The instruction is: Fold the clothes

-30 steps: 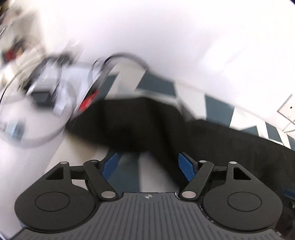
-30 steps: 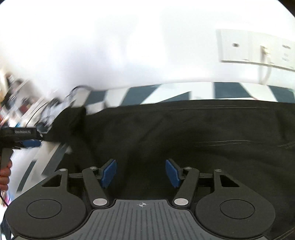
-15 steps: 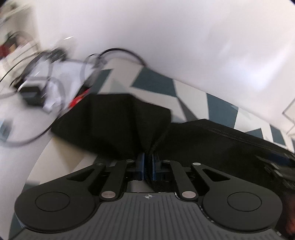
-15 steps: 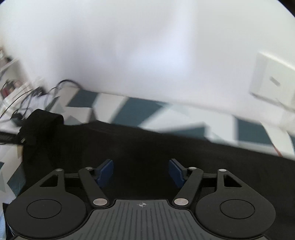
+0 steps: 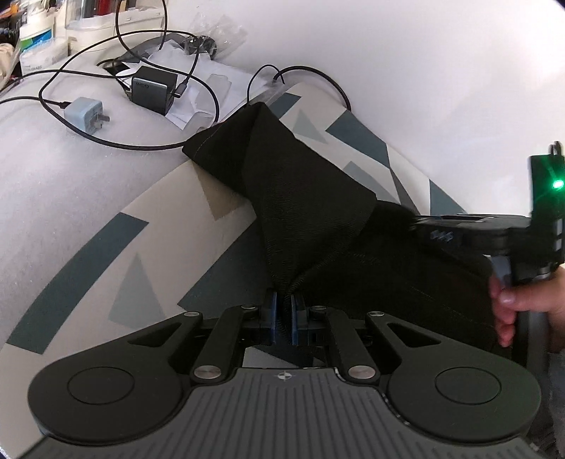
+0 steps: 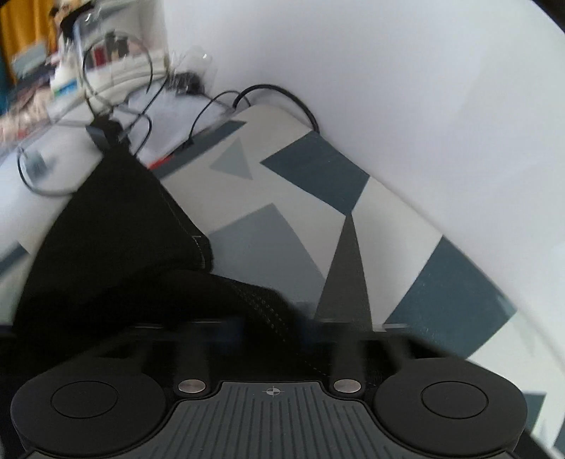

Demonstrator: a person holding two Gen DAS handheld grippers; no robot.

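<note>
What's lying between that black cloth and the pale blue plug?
In the left wrist view, a loop of black cable on bare white tabletop separates the black garment from the blue plug.

Home-like room: patterned mat (image 5: 106, 254), tangled chargers (image 5: 152, 88), cluttered shelves (image 5: 39, 31).

My left gripper (image 5: 282, 314) has its blue pads (image 5: 271, 317) pinched nearly together. My right hand (image 5: 519, 310) grips the right gripper's (image 6: 272, 328) handle; its fingers are too blurred to judge.
</note>
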